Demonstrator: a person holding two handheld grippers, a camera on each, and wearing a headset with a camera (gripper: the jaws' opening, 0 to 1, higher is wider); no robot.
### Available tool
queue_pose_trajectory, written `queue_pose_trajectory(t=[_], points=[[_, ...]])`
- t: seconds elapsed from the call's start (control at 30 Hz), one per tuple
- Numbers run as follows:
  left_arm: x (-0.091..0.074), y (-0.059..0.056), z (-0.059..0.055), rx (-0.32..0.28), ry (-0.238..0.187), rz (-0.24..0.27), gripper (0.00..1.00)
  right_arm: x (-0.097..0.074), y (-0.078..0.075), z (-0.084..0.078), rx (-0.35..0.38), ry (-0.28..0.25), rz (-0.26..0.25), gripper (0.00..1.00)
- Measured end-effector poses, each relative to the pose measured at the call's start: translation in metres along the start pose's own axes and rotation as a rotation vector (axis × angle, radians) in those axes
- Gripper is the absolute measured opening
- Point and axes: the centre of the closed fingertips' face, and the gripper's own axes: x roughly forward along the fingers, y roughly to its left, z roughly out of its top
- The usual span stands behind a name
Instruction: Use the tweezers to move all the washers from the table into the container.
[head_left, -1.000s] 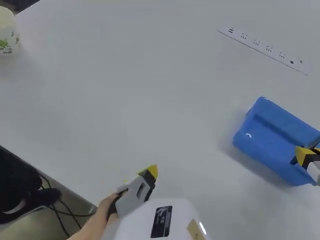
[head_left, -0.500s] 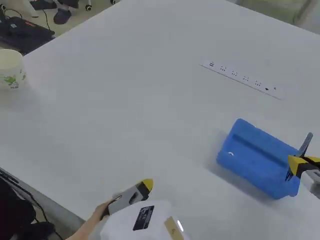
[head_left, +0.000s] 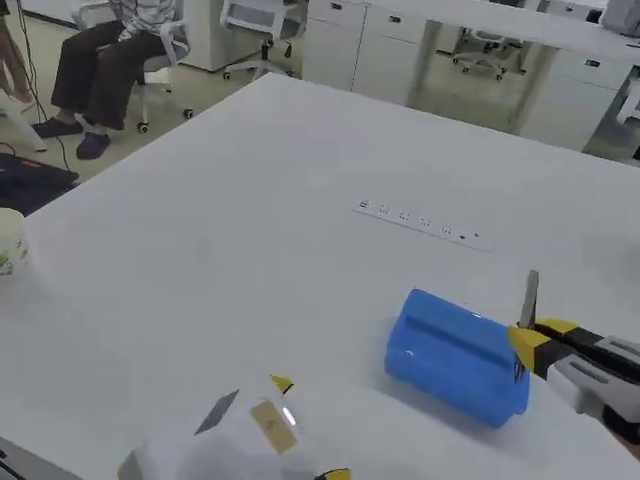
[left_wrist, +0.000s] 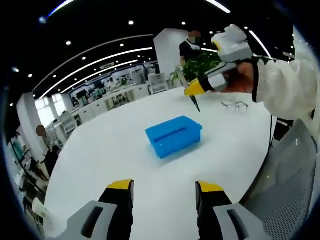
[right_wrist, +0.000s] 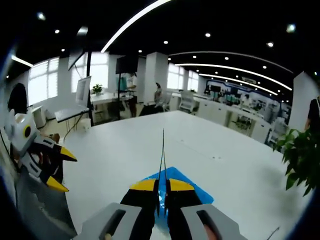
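A blue rectangular container (head_left: 450, 352) lies on the white table (head_left: 250, 230). My right gripper (head_left: 528, 338) is at its right end, shut on thin metal tweezers (head_left: 530, 295) that point up and away. In the right gripper view the tweezers (right_wrist: 162, 147) rise from between the closed yellow tips of my right gripper (right_wrist: 162, 186), with the container (right_wrist: 196, 189) just below. My left gripper (left_wrist: 165, 192) stands open with nothing in it, facing the container (left_wrist: 174, 135) and the tweezers (left_wrist: 194, 102). I see no washers.
A white power strip (head_left: 420, 222) lies beyond the container. A paper cup (head_left: 6, 252) stands at the table's left edge. A pair of glasses (left_wrist: 235, 106) lies past the container. A seated person (head_left: 110, 60) and office chairs are beyond the table's far corner.
The head camera has tilted up, so the whole picture has slid down and left. The right gripper stays at the container's right end, and the upright tweezers have come into view.
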Motion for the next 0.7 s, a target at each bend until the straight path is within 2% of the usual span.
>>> queue_pose_trajectory(t=[0.03, 0.07, 0.1, 0.13, 0.17, 0.2, 0.23, 0.27, 0.3, 0.37, 0.47, 0.57, 0.6, 0.63, 0.7], points=[[-0.001, -0.001, 0.007, -0.023, -0.013, -0.02, 0.47, -0.001, 0.003, 0.0, -0.003, 0.0, 0.009, 0.04], [-0.003, -0.003, 0.017, -0.077, -0.025, -0.049, 0.46, -0.006, 0.012, 0.001, -0.012, 0.008, 0.045, 0.04], [-0.005, -0.004, 0.026, -0.098, -0.045, -0.071, 0.45, -0.009, 0.018, 0.002, -0.018, 0.011, 0.068, 0.04], [-0.009, -0.005, 0.043, -0.115, -0.094, -0.106, 0.44, -0.013, 0.024, 0.004, -0.02, 0.009, 0.089, 0.04], [-0.011, -0.005, 0.052, -0.121, -0.117, -0.118, 0.42, -0.016, 0.027, 0.006, -0.021, 0.005, 0.101, 0.04], [-0.016, -0.008, 0.064, -0.126, -0.133, -0.151, 0.39, -0.018, 0.032, 0.008, -0.026, 0.001, 0.12, 0.04], [-0.019, -0.008, 0.073, -0.126, -0.157, -0.164, 0.36, -0.022, 0.042, 0.01, -0.03, 0.002, 0.163, 0.04], [-0.022, -0.008, 0.083, -0.126, -0.182, -0.173, 0.35, -0.024, 0.047, 0.011, -0.032, 0.0, 0.183, 0.03], [-0.026, -0.01, 0.096, -0.134, -0.219, -0.203, 0.35, -0.027, 0.054, 0.014, -0.048, -0.007, 0.212, 0.03], [-0.03, -0.014, 0.11, -0.152, -0.238, -0.25, 0.36, -0.032, 0.065, 0.017, -0.043, -0.025, 0.264, 0.03], [-0.033, -0.017, 0.126, -0.176, -0.278, -0.3, 0.34, -0.041, 0.081, 0.023, -0.008, -0.062, 0.363, 0.03], [-0.034, -0.021, 0.133, -0.214, -0.292, -0.361, 0.27, -0.048, 0.089, 0.024, 0.02, -0.075, 0.419, 0.02], [-0.036, -0.027, 0.135, -0.221, -0.283, -0.411, 0.25, -0.052, 0.092, 0.027, 0.031, -0.099, 0.439, 0.02], [-0.036, -0.028, 0.138, -0.239, -0.29, -0.425, 0.24, -0.055, 0.095, 0.031, 0.043, -0.122, 0.457, 0.02], [-0.041, -0.036, 0.145, -0.267, -0.301, -0.497, 0.23, -0.062, 0.1, 0.034, 0.074, -0.15, 0.502, 0.02]])
